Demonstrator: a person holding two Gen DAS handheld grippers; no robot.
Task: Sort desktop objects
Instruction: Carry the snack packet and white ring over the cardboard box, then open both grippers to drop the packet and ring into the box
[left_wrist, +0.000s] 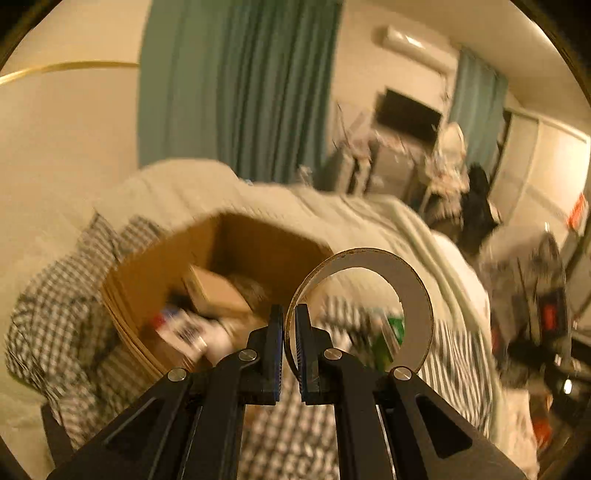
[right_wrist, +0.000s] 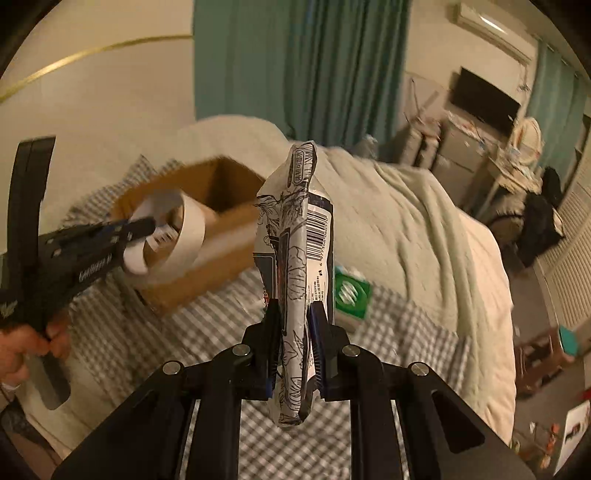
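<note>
Cardboard is forming the open box (right_wrist: 207, 221) on the bed (right_wrist: 406, 236), its rim unobstructed. The left gripper (left_wrist: 290, 347) is pinching the tape roll (left_wrist: 369, 306) by its wall near the opening. The right gripper (right_wrist: 295, 332) is clamping an upright printed packet (right_wrist: 295, 236), likely heading for the box; a green pack (right_wrist: 351, 293) is lying nearby.

A box (right_wrist: 207, 236) sits on the bed (right_wrist: 424, 236), far left of a carton (right_wrist: 351, 295), with a curtain (right_wrist: 303, 66) behind.
</note>
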